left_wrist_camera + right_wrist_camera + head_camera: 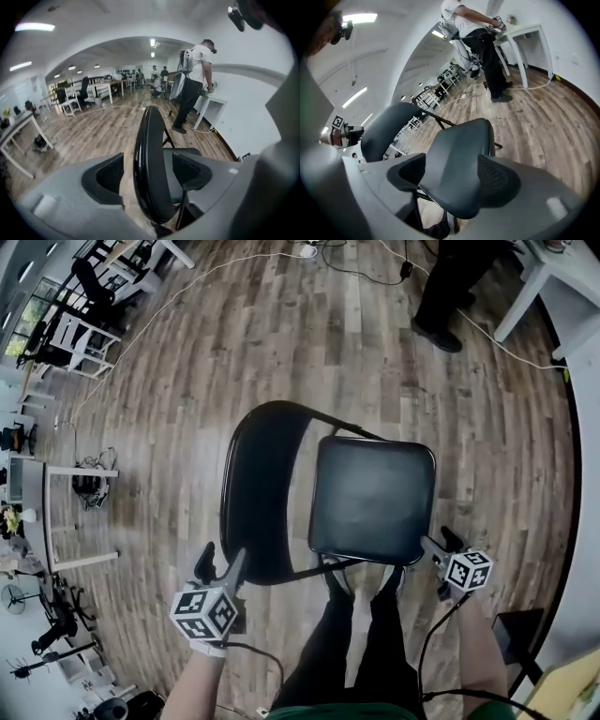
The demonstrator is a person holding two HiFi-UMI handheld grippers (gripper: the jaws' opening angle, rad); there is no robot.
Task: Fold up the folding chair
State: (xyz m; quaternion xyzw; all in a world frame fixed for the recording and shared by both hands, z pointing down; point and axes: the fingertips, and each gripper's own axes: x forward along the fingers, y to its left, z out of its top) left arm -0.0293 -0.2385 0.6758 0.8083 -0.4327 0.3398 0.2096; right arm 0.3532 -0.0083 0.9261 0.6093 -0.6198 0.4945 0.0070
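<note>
**Chair open on the floor, both tools spread at it**

The chair (323, 495) stands unfolded on the wood floor (281, 343), right in front of the wearer's legs (361, 643). In the head view it sits sideways to the wearer. The back (255, 493) is on the left and the seat (373, 500) on the right, so the chair faces that view's right. The seat lies flat. The back stands up from it, and its long curved top edge runs away from the wearer.

The left tool (220, 565) is at the near end of the back. In the left gripper view its jaws stand wide apart. The back rises between them edge-on as a narrow upright band, with a gap to each pad (110, 176).

The right tool (439, 546) is just beside the seat's near right corner. In the right gripper view its jaws are also apart, with the seat's near edge in the gap. I cannot tell whether either pad touches it, and no grip shows.

Farther off, a second person (445, 296) stands by a white surface (548, 282).
</note>
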